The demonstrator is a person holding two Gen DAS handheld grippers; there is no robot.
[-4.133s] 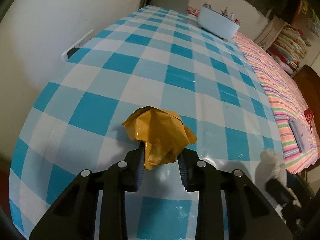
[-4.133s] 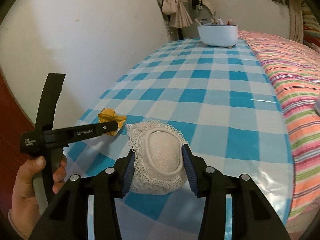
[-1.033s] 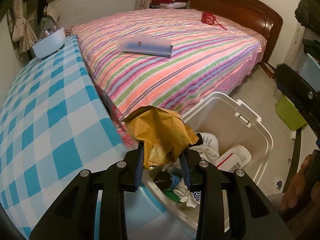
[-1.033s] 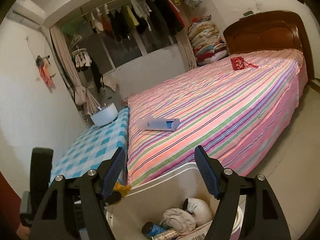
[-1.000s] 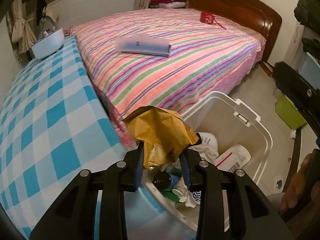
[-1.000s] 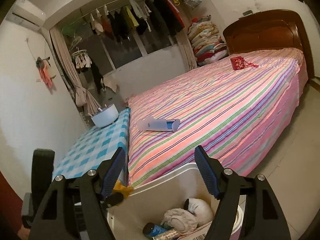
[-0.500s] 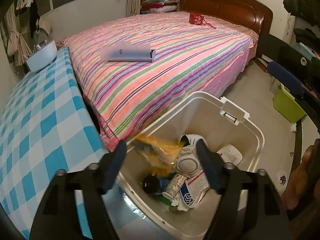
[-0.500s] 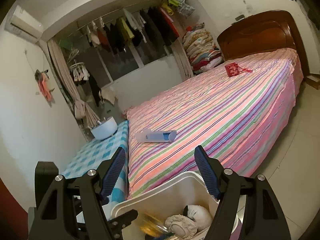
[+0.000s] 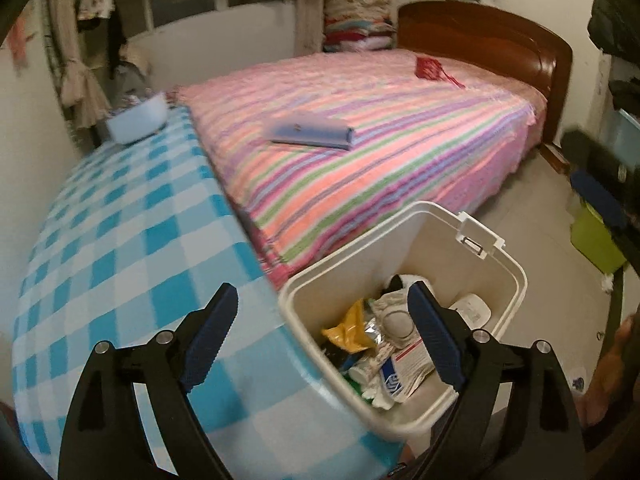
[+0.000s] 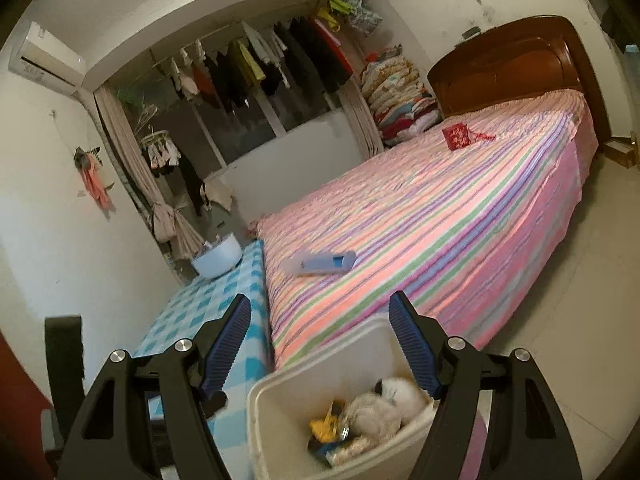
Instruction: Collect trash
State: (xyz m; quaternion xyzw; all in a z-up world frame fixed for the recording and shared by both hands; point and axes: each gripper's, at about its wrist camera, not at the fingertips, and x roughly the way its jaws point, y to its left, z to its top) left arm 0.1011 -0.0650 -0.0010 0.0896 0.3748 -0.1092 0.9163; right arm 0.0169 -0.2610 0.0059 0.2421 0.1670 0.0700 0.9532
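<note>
The yellow wrapper (image 9: 347, 330) you are collecting lies inside the white bin (image 9: 404, 416), on top of other rubbish, just beside a pale padded lace piece (image 9: 394, 318). The bin stands on the floor at the near corner of the checked worktop (image 9: 120, 248), against the foot of the striped bed (image 9: 360, 160). Your left hand-held gripper (image 9: 320, 330) hangs above the bin with its jaws spread wide and nothing between them; your right hand-held gripper (image 10: 320, 344) is likewise spread and empty. I judge this drop done. The left view shows the worktop bare of trash apart from a blue bowl (image 9: 138, 122) at its far edge, and the bin's contents plainly. The right view shows only a strip of worktop, so it cannot confirm that nothing is left.
</note>
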